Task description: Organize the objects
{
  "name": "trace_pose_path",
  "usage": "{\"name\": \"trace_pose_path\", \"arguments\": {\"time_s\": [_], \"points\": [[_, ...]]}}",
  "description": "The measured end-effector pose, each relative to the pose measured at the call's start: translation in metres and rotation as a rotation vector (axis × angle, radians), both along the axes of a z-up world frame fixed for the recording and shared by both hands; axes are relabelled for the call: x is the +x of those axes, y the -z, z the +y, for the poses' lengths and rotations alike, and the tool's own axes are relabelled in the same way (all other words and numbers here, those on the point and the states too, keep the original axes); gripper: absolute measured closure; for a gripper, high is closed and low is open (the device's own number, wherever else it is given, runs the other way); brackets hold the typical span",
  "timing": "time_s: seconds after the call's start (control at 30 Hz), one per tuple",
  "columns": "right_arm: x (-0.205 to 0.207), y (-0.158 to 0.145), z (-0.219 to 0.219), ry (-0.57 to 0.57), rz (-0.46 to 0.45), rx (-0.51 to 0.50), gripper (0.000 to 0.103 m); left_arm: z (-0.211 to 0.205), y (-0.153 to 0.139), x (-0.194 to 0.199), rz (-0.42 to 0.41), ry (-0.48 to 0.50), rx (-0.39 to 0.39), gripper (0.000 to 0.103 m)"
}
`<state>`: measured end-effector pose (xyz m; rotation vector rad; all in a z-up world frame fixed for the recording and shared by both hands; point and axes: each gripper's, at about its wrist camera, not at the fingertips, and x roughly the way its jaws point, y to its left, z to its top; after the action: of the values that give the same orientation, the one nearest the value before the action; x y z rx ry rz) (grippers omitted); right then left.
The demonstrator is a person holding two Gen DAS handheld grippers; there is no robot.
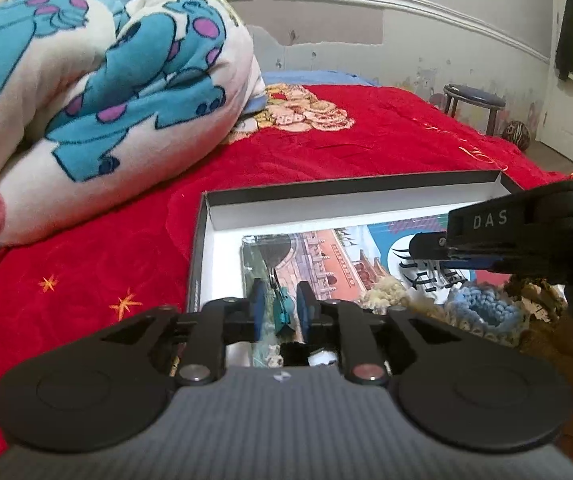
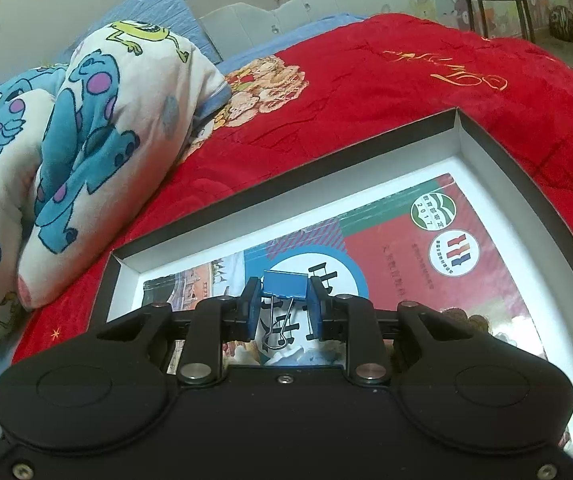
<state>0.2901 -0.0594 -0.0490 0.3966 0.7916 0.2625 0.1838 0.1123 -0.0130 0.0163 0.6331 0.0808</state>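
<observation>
The right gripper (image 2: 279,309) clamps a blue metal binder clip (image 2: 285,287) by its sides, wire handles hanging, above the red-covered book (image 2: 438,276) lying in the shallow black-rimmed white box (image 2: 482,148). The grip is narrow; a tilt might let the clip slip and land on the red bedspread (image 2: 366,92). The left gripper (image 1: 280,309) has parted jaws, and a teal binder clip (image 1: 283,307) sits loose between them, over the box's near left.

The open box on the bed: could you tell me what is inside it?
Inside the box lies a book, with crocheted pieces nearer; what lies under the book is hidden.
</observation>
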Motion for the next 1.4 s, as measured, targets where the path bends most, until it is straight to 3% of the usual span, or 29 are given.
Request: {"name": "trace_pose_path", "arguments": {"time_s": [0.1, 0.23, 0.4, 0.57, 0.67, 0.8, 0.97, 1.07, 1.2, 1.4], "points": [[-0.002, -0.001, -0.005, 0.001, 0.001, 0.041, 0.066, 0.001, -0.010, -0.005, -0.046, 0.007, 0.002, 0.040], [-0.018, -0.015, -0.010, 0.012, -0.040, 0.074, 0.052, 0.010, -0.040, -0.020, -0.148, 0.006, -0.045, 0.023], [-0.049, -0.065, -0.025, 0.054, -0.149, 0.134, 0.020, 0.026, -0.084, -0.056, -0.276, -0.047, -0.101, 0.015], [-0.091, -0.128, -0.033, 0.035, -0.263, 0.158, 0.000, 0.023, -0.111, -0.093, -0.348, -0.082, -0.107, 0.010], [-0.122, -0.158, -0.037, 0.021, -0.289, 0.148, 0.000, 0.010, -0.120, -0.111, -0.368, -0.045, -0.103, 0.000], [-0.169, -0.176, -0.048, 0.013, -0.356, 0.039, 0.000, -0.008, -0.115, -0.143, -0.345, -0.056, -0.109, 0.000], [-0.219, -0.143, -0.063, 0.116, -0.350, -0.183, 0.000, -0.019, -0.077, -0.177, -0.166, -0.088, -0.160, 0.000], [-0.228, -0.102, -0.069, 0.100, -0.226, -0.273, 0.000, -0.026, -0.052, -0.183, -0.065, -0.097, -0.179, 0.000], [-0.226, -0.058, -0.072, 0.104, -0.073, -0.319, 0.000, -0.036, -0.030, -0.171, 0.008, -0.092, -0.102, 0.000], [-0.224, -0.037, -0.069, 0.043, -0.039, -0.341, 0.000, -0.034, -0.013, -0.160, 0.067, -0.118, -0.097, 0.000]]}}
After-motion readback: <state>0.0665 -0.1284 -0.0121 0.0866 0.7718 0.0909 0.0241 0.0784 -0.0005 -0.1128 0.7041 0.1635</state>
